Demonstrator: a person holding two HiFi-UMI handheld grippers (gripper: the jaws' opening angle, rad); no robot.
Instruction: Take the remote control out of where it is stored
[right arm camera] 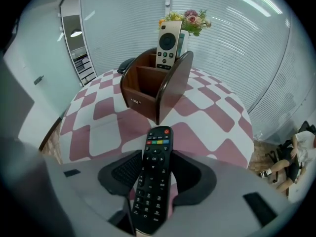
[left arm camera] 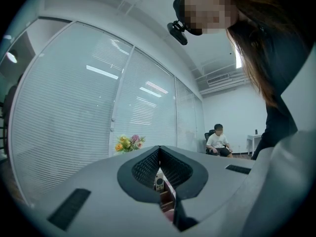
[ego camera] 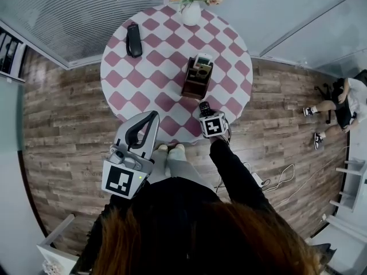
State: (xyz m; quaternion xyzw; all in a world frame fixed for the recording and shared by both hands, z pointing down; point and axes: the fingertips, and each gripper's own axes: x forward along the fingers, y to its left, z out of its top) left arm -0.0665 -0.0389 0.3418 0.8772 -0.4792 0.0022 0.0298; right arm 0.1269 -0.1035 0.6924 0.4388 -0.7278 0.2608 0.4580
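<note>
My right gripper [ego camera: 206, 111] is shut on a black remote control [right arm camera: 155, 177], which lies lengthwise between its pads, its red power button pointing away. It hangs just above the near edge of the round pink-and-white checked table [ego camera: 143, 73], in front of a brown wooden holder [ego camera: 196, 79] [right arm camera: 155, 85]. A white remote [right arm camera: 168, 44] stands upright in the holder's back compartment. The black remote's tip [ego camera: 204, 106] shows past the marker cube. My left gripper [ego camera: 152, 117] [left arm camera: 159, 149] is held level near the table's front edge, shut on nothing.
A vase of flowers [ego camera: 192, 9] [right arm camera: 185, 22] stands at the table's far edge. A black handset-like object [ego camera: 133, 40] lies at the far left of the table. A person [ego camera: 344, 105] sits to the right on the wooden floor area. Glass walls with blinds stand behind.
</note>
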